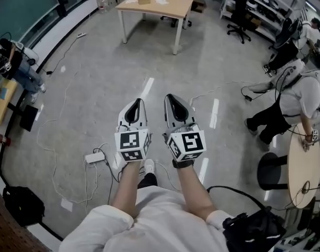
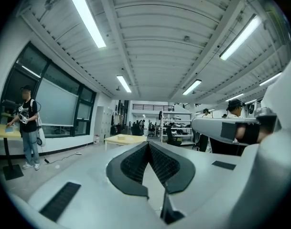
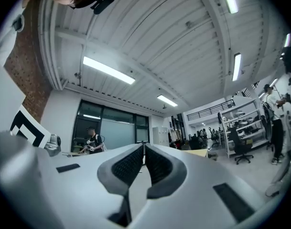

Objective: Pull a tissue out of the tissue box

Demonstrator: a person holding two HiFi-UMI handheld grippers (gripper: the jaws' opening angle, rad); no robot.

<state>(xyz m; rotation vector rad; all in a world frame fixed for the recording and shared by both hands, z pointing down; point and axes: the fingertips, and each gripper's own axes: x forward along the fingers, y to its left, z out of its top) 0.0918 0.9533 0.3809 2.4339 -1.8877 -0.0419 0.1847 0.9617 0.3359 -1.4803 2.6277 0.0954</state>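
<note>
The left gripper (image 1: 137,101) and right gripper (image 1: 169,96), both closed with nothing held, hang side by side above the floor (image 1: 96,77), well apart from the tissue box (image 1: 144,0) on the far table (image 1: 173,7).

I am observing a grey concrete floor (image 1: 96,77), with white cables (image 1: 54,182) trailing across it to a power strip (image 1: 94,157). A light wooden table (image 1: 175,7) is standing at the far end, with shelving (image 1: 265,7) to its right. Strip lights (image 2: 88,15) are burning along a ribbed white ceiling (image 2: 159,46). Dark-framed windows (image 2: 64,109) are lining the left wall.
</note>
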